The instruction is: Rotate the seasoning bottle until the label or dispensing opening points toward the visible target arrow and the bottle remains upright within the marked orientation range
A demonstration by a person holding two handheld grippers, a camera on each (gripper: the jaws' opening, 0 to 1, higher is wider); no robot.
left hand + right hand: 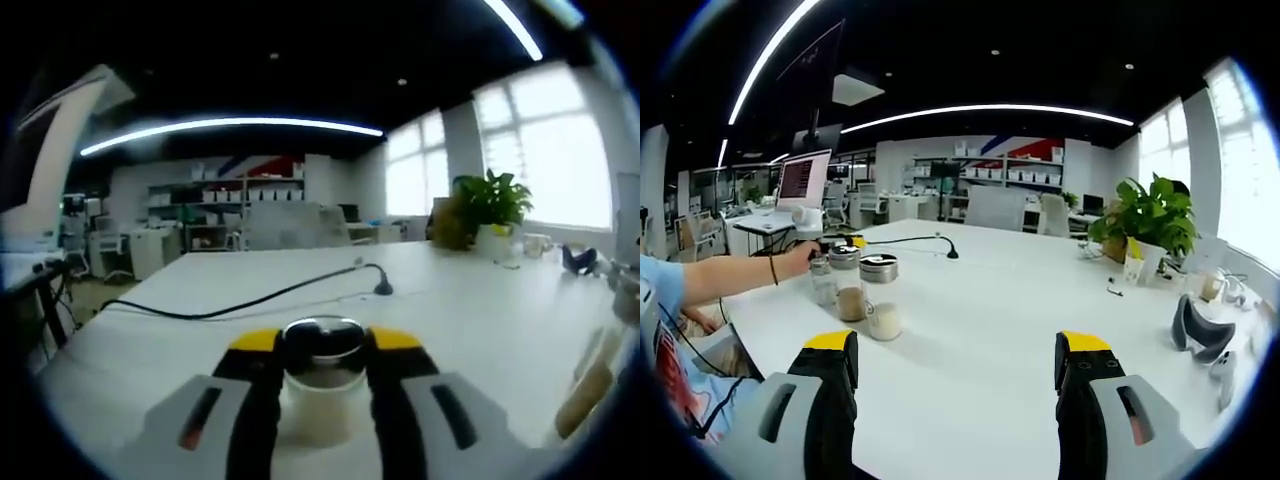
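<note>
My left gripper (322, 375) has its jaws closed against the sides of a bottle (320, 385), a clear jar with a shiny metal cap and pale contents in its lower part; I judge the side grip is chosen so a twist of the wrist turns the bottle about its own axis and keeps it upright on the table (470, 320). In the right gripper view the same spot shows as a small cluster of jars (862, 295) at the table's left, near a person's hand (800, 260) (I cannot tell there which jar is the clamped one, nor see the left gripper's jaws clearly). My right gripper (958, 365) hangs well apart from the jars with its jaws wide apart and nothing between them, presumably kept clear so it does not knock anything. No label, brand or dispensing opening can be read on the bottle from either view, and I see no target arrow or marked range on the table, so I cannot judge how far the turn has to go. A black cable (250, 297) lies across the table beyond the bottle, and a plant (487, 205) stands far right. The monitor (805, 178) carries text too small to read.
</note>
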